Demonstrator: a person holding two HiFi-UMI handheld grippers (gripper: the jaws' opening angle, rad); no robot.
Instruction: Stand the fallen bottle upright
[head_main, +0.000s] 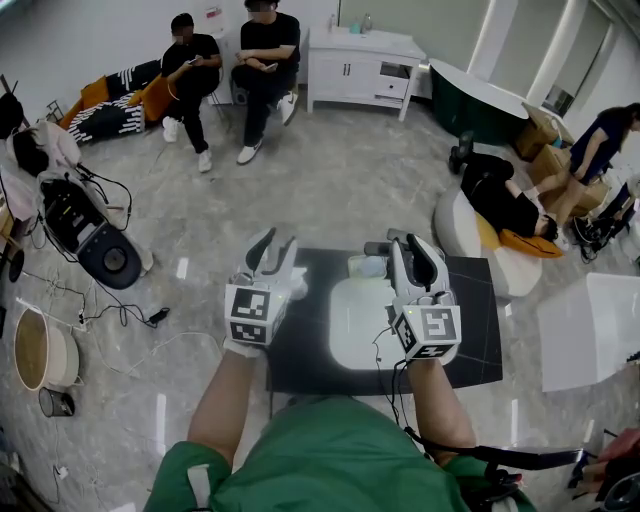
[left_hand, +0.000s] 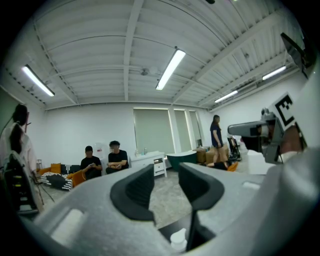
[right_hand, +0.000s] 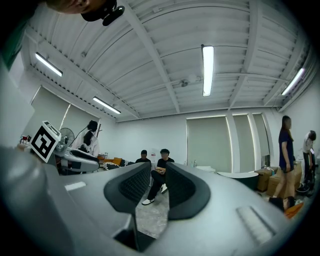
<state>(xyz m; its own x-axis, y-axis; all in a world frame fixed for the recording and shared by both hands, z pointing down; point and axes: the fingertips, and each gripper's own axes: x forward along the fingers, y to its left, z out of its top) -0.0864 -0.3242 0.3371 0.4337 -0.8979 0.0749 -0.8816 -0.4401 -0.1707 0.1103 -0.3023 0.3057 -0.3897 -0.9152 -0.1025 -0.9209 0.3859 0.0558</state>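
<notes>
The table (head_main: 480, 330) between left gripper (head_main: 275, 245) and right gripper (head_main: 410, 245) seems clear under glare; a bottle (head_main: 367, 266) lies near its far edge.

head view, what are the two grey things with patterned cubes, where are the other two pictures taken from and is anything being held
A person in a green shirt holds a gripper in each hand; the patterned cubes are parts of those. The head view comes from a camera on the person's head, looking down at the left gripper, the right gripper and a small dark table. The other two pictures come from cameras riding on each gripper, looking along its two jaws into the room. On the table lies a pale thing, probably the bottle, beside a washed-out white patch I cannot identify. A white pump top shows just below the left gripper's jaws. Both grippers' jaws stand apart with nothing between them, so nothing is held.
</notes>
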